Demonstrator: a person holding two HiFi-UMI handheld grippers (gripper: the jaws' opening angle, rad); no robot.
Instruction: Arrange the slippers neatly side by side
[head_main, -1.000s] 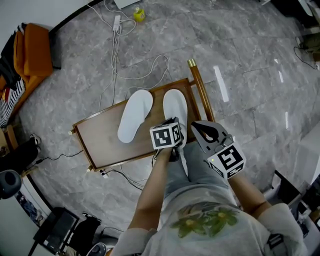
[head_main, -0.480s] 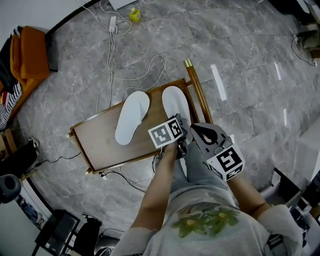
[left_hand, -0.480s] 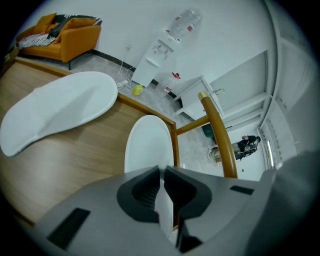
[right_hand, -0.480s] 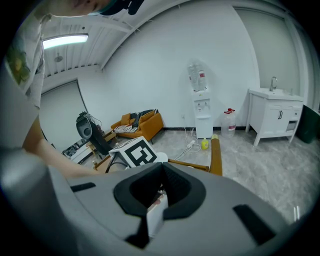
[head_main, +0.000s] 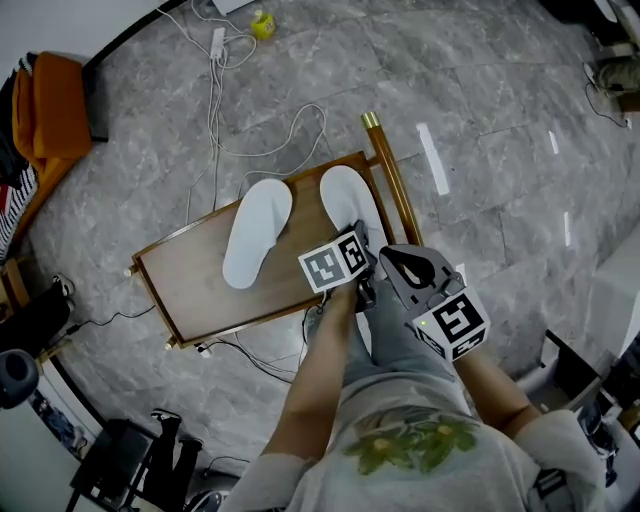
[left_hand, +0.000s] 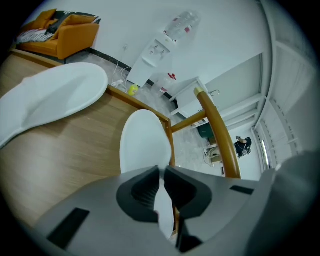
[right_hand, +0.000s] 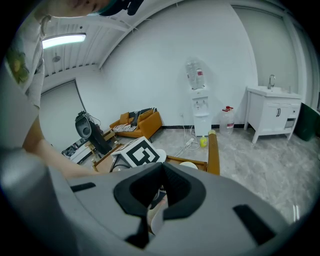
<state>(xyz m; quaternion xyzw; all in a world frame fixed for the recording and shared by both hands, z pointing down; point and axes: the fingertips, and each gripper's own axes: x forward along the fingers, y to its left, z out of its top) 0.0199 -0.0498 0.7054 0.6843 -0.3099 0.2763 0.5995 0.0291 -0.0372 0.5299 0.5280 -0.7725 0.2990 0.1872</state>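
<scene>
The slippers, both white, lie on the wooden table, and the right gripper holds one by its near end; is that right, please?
Not quite: it is the left gripper that holds one slipper by its near end, as the left gripper view shows. The rest is right.

Left hand-held gripper (head_main: 360, 240), clamped on the heel of the right slipper (head_main: 343, 195), now sits a little nearer the wooden rail (head_main: 392, 180) than a second ago. Its marker cube (head_main: 335, 266) shows a changed tilt. Slipper heel comes with it. Gap to the left slipper (head_main: 258, 230) looks slightly wider. My head camera drifts, so the table (head_main: 190, 285) lies further left.
</scene>
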